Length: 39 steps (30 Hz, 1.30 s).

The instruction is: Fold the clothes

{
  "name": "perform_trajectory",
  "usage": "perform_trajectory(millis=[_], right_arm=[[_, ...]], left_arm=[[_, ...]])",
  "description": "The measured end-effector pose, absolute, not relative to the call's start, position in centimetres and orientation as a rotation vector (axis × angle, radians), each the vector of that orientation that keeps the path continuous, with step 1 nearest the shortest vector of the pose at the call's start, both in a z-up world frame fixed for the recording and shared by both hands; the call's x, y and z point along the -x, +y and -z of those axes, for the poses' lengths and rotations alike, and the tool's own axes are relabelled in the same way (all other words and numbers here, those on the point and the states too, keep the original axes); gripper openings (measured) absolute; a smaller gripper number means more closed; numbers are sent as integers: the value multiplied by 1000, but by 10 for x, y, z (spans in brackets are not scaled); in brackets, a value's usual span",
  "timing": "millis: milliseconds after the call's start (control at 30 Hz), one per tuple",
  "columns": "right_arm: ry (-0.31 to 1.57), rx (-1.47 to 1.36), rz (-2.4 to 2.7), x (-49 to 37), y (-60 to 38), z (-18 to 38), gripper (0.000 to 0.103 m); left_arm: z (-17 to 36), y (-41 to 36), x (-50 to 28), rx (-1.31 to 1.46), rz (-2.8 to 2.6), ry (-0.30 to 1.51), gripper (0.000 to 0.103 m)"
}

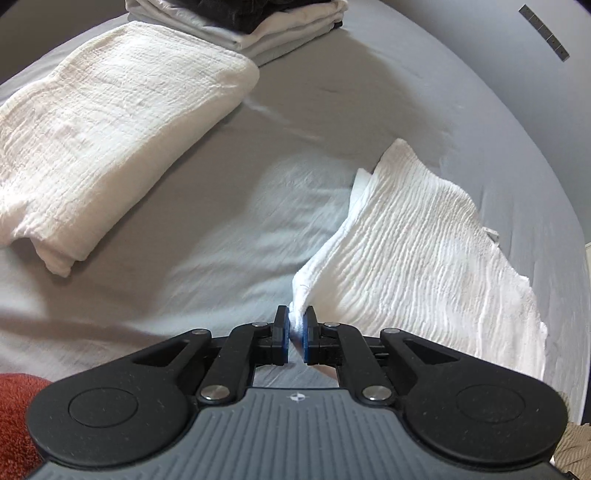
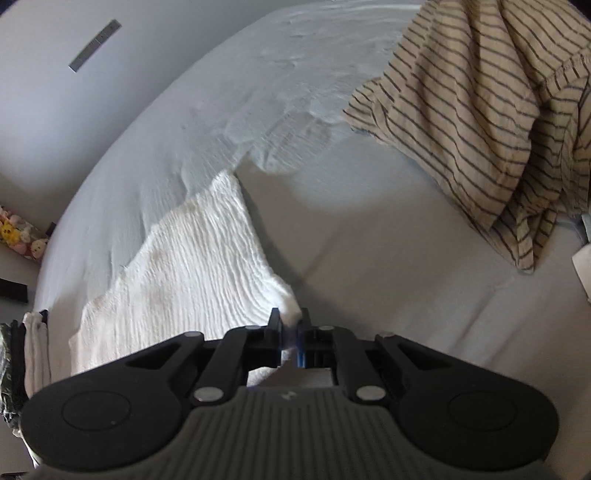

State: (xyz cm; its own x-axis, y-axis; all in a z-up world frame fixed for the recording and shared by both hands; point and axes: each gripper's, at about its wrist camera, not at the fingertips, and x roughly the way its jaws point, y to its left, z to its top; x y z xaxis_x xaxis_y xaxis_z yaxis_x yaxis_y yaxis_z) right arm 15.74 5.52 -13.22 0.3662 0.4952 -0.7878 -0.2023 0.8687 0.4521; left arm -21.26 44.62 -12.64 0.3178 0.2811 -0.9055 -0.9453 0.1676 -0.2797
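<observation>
The left gripper [image 1: 294, 325] has its jaws narrowed onto a corner of the white crinkled cotton cloth [image 1: 417, 236], which fans out ahead and to the right of the jaws over the pale grey bed sheet [image 1: 229, 229]. The right gripper [image 2: 290, 325] pinches another corner of the same cloth [image 2: 192, 266], which here spreads ahead and to the left of its jaws. So the cloth hangs between the 2 grippers, its far edge trailing on the sheet.

To fold it well, I judge both corners should travel level and at equal speed, keeping the held edge taut so the crinkled fabric lies flat rather than bunching; the grips look shallow, so a slow pull suits.

Ahead and to the left of the left jaws lies a folded cream textured cloth [image 1: 110, 122], and beyond it a stack of folded pale and dark garments [image 1: 273, 26]. A rust-red fabric [image 1: 14, 413] sits beside the left gripper's body. Ahead and to the right of the right jaws, a crumpled beige garment with dark stripes [image 2: 487, 122] rests near. The sheet straight ahead of both jaws is free for laying the cloth.
</observation>
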Motion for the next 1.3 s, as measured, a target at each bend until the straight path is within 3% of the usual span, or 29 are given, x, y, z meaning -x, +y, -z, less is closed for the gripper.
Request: perform_trajectory(millis=[400, 567, 800, 1000, 1133, 1300], right_arm=[[1209, 47, -380, -158, 97, 157, 11], [1180, 57, -359, -155, 92, 153, 28], [1013, -77, -417, -139, 73, 132, 32], [1078, -106, -490, -153, 89, 131, 54], [1009, -203, -543, -172, 105, 136, 66], [973, -290, -584, -202, 137, 167, 66]], left_arm=[[166, 448, 192, 953, -1032, 964, 9], [160, 443, 196, 919, -1043, 945, 15], [130, 433, 218, 905, -1069, 695, 24], [119, 439, 183, 721, -1023, 703, 24], [116, 448, 150, 622, -947, 713, 34], [126, 464, 116, 507, -934, 682, 40]])
